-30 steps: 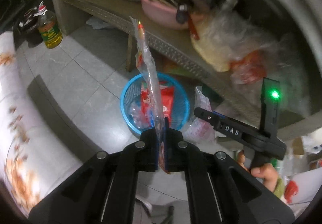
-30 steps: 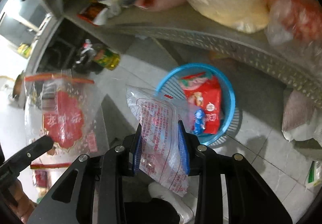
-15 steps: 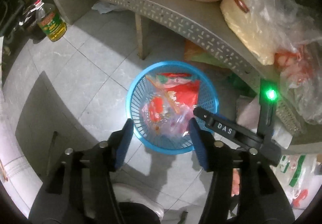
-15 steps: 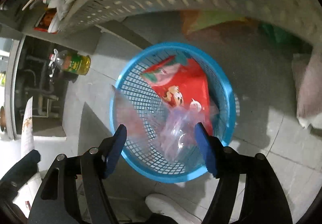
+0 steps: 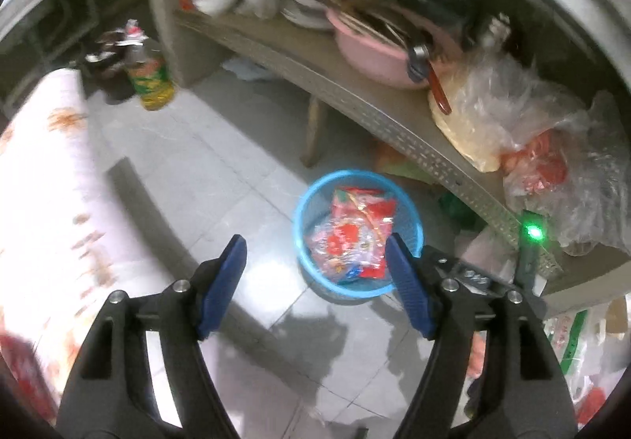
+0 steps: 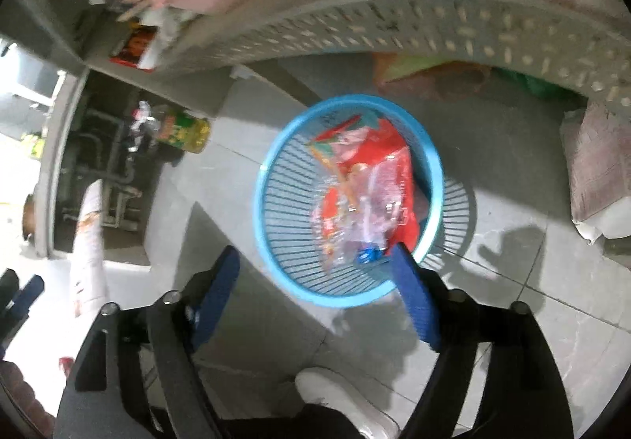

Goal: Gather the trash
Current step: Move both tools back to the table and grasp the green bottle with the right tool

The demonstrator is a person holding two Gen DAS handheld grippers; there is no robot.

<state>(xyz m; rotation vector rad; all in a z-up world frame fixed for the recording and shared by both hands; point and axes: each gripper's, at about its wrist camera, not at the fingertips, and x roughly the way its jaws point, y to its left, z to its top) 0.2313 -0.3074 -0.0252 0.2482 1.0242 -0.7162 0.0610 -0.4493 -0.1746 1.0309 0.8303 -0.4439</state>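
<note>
Blue basket (image 5: 357,291), wrappers (image 5: 355,238) inside, tongs (image 5: 315,253) opening

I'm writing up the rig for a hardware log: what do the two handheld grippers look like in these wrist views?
Both match: the left gripper and the right gripper each have two black plastic arms with cut-out slots and silver round pivot bolts, ending in fingers with blue ribbed pads. In the left wrist view, the right gripper's black body shows a bright green indicator light.
</note>
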